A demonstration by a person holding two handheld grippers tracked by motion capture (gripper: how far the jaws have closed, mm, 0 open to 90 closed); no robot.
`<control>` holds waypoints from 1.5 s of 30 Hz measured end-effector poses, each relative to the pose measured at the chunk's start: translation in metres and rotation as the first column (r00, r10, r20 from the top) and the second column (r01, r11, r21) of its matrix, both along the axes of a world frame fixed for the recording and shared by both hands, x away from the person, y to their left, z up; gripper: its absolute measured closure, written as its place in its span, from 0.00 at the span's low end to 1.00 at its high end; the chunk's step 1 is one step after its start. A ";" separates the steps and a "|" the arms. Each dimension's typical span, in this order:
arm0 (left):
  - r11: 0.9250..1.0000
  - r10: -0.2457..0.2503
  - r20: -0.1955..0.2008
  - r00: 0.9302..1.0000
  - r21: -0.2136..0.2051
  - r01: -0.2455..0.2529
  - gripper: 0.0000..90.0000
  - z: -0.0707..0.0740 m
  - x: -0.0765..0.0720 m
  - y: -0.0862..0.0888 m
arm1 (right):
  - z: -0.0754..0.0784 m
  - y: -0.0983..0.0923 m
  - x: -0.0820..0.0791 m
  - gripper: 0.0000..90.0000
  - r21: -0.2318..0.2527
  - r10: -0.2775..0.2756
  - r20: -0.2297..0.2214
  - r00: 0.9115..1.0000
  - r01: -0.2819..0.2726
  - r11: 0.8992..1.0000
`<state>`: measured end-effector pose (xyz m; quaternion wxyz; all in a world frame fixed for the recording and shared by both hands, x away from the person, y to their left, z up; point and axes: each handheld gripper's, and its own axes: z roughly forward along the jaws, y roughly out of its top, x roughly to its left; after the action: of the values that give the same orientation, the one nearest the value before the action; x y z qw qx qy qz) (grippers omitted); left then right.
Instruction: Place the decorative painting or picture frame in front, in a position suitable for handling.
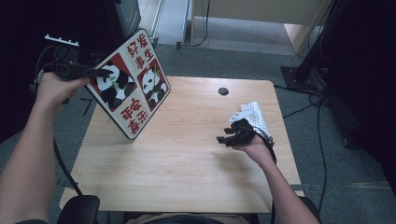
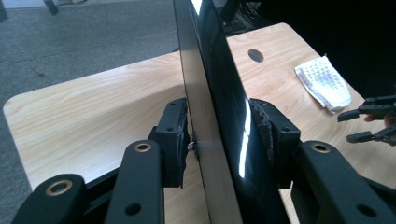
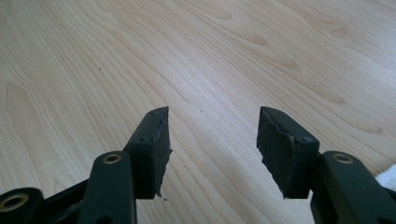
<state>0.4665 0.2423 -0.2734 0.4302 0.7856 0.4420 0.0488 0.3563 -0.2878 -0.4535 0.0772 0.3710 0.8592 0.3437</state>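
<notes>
Grey carpet surrounds a pale wooden bench (image 1: 187, 154). At upper left, the left hand-held gripper (image 1: 100, 73) is clamped on the edge of a red-and-white panda board (image 1: 133, 84), tilted clear of the wood. The right hand-held gripper (image 1: 223, 138) hovers spread and empty near a white cloth (image 1: 254, 114). Wiping seems next, calling for the cloth. Chinese characters mark the board, too small to read surely.
</notes>
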 end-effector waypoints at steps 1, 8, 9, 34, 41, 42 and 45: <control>1.000 -0.004 -0.001 1.000 0.011 0.004 0.65 0.004 0.005 -0.002 | 0.000 0.000 0.000 0.49 -0.006 0.006 -0.002 1.000 -0.006 1.000; 0.998 -0.009 -0.011 1.000 0.064 0.010 0.65 0.018 0.020 -0.012 | -0.001 0.000 0.001 0.49 -0.011 0.007 -0.003 1.000 -0.007 1.000; 0.997 -0.012 -0.014 1.000 0.074 0.013 0.65 0.020 0.022 -0.014 | -0.001 -0.001 0.001 0.49 -0.012 0.008 -0.002 1.000 -0.008 1.000; 0.982 -0.037 -0.127 0.991 0.180 0.060 0.80 0.023 0.076 -0.047 | -0.004 -0.010 -0.006 0.49 -0.025 -0.017 -0.009 1.000 0.016 1.000; 0.977 -0.027 -0.144 0.989 0.205 0.057 0.85 0.025 0.075 -0.050 | -0.005 -0.010 -0.009 0.49 -0.034 -0.018 -0.013 1.000 0.017 0.999; 0.977 -0.024 -0.154 0.988 0.206 0.056 0.85 0.026 0.075 -0.050 | -0.005 -0.010 -0.009 0.49 -0.038 -0.015 -0.012 1.000 0.015 0.999; 0.978 -0.005 -0.174 0.985 0.204 0.041 0.87 0.028 0.074 -0.053 | -0.006 -0.010 -0.008 0.49 -0.037 -0.019 -0.013 1.000 0.019 0.999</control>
<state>0.5401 0.1897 -0.2450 0.3065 0.8324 0.4612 0.0212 0.3487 -0.2980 -0.4598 0.0816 0.3798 0.8625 0.3244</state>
